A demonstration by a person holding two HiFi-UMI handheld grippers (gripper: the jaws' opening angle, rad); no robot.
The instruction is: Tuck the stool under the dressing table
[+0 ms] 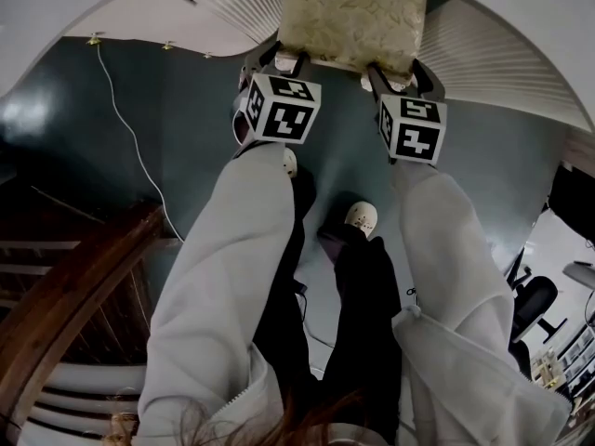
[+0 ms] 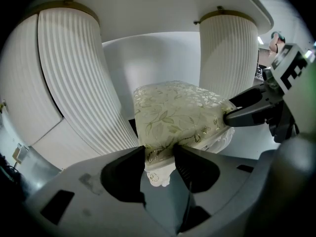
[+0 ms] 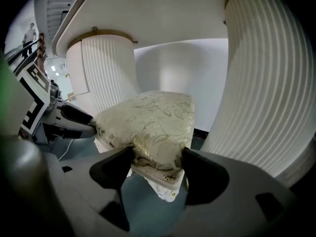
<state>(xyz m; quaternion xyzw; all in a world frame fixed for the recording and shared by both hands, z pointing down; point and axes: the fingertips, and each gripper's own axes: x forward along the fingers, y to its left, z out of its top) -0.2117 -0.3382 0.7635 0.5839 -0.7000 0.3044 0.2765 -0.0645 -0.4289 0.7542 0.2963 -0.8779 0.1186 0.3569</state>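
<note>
The stool (image 1: 351,17) has a cream, leaf-patterned cushion and a white frame. It stands between the two fluted white pedestals (image 2: 74,83) (image 2: 229,58) of the dressing table, with the white tabletop (image 3: 163,14) over its far part. My left gripper (image 2: 159,154) is shut on the cushion's near left corner, and its marker cube shows in the head view (image 1: 279,59). My right gripper (image 3: 157,157) is shut on the near right corner (image 1: 395,74). Each gripper view shows the other gripper at the stool's side, the right gripper (image 2: 256,110) and the left gripper (image 3: 74,120).
A white cable (image 1: 130,128) runs over the teal floor at the left. Dark wooden furniture (image 1: 74,286) stands at the lower left. The person's shoes (image 1: 363,216) are just behind the grippers. An office chair (image 1: 535,300) is at the right.
</note>
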